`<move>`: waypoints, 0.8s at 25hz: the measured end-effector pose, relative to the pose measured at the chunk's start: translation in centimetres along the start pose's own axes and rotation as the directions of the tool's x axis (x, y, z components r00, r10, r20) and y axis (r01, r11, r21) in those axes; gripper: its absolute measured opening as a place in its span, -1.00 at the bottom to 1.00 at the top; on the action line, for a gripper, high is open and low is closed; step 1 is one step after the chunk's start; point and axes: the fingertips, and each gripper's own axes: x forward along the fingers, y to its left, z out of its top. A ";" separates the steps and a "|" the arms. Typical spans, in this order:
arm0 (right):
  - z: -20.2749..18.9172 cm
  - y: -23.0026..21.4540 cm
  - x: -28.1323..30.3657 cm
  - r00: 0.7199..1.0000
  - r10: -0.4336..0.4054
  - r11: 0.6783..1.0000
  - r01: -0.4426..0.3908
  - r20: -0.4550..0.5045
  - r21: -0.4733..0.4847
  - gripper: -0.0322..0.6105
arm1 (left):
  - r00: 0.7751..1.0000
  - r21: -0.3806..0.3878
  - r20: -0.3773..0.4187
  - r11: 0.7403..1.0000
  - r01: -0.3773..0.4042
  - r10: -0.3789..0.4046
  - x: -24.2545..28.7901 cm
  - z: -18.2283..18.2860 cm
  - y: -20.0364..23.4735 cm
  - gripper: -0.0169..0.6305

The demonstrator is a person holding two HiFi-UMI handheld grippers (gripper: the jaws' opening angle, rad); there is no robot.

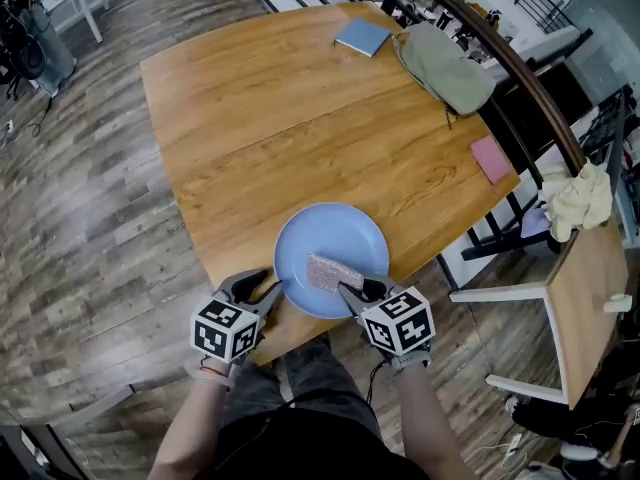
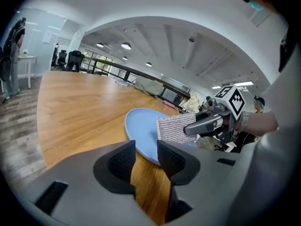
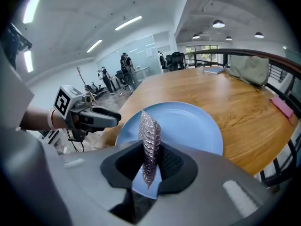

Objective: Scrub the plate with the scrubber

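A light blue plate [image 1: 345, 236] lies on the wooden table [image 1: 260, 118] close to its near edge. My right gripper [image 1: 350, 290] is shut on a silvery mesh scrubber [image 1: 328, 271], which it holds over the plate's near part. In the right gripper view the scrubber [image 3: 149, 131] stands on edge between the jaws, above the plate [image 3: 193, 124]. My left gripper [image 1: 268, 293] is open at the plate's near left rim. In the left gripper view the plate [image 2: 141, 128] has its rim just beyond the gap between the open jaws, which do not press on it.
At the table's far side lie a blue notebook [image 1: 362, 36] and a grey-green bag [image 1: 443, 66]. A pink pad [image 1: 489, 158] sits near the right edge. A dark railing [image 1: 520, 68] runs behind, with a second wooden table [image 1: 585, 288] to the right.
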 end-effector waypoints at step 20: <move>-1.0 -1.4 6.7 0.865 -0.116 0.789 -0.218 -0.489 -0.574 -0.65 | 0.994 -0.131 -0.086 0.988 -0.079 0.068 3.6 -0.7 1.7 -0.66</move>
